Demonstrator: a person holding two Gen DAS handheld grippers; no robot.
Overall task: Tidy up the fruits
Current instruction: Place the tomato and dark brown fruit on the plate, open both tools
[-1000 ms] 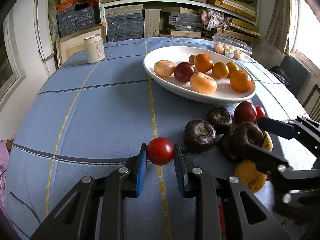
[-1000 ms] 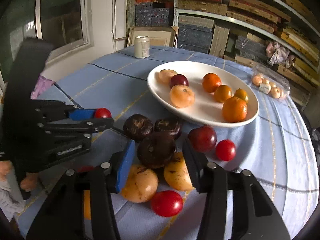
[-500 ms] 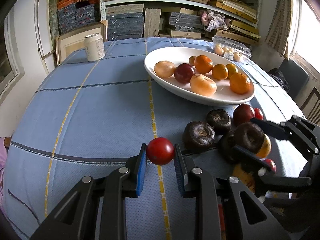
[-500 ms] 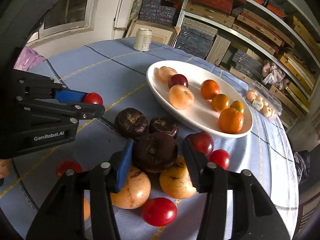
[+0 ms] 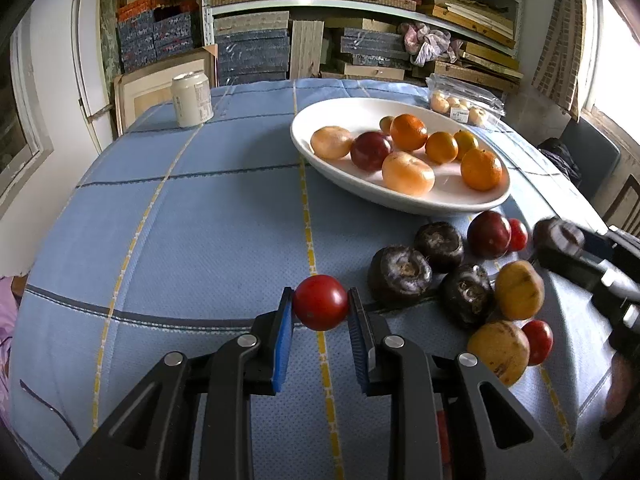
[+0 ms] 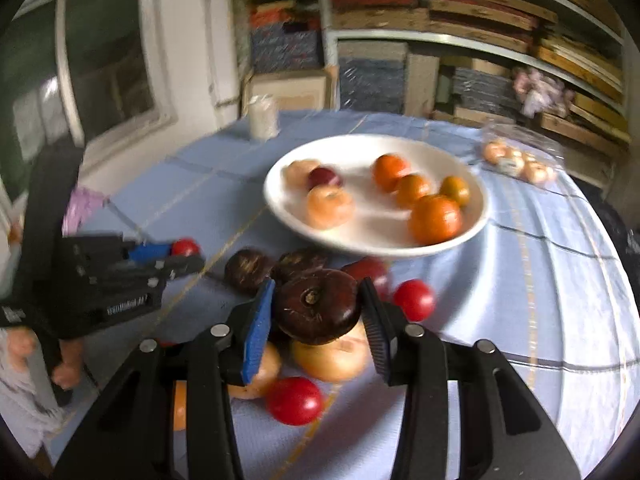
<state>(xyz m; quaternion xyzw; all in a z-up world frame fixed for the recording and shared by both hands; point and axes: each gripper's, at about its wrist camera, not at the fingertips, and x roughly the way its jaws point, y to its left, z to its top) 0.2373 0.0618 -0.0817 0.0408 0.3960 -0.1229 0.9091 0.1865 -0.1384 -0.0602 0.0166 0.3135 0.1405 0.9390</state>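
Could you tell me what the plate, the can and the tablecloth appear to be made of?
Plate: probably glazed ceramic, white and glossy with soft highlights on the rim; melamine is possible. Can: likely metal, a pale cylinder with a rolled top rim and printed label. Tablecloth: woven fabric, matte blue with a fine dotted weave and stitched yellow and dark lines.

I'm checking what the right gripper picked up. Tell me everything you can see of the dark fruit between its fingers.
The dark fruit is round and flattened, with glossy purple-brown skin and a small pale stem scar in a dimple facing the camera. The right gripper is shut on it, one pad pressing each side. It looks lifted clear of the pile, hanging in front of a yellow fruit; whether they touch is unclear. In the left wrist view it shows at the right edge, above the blue tablecloth.
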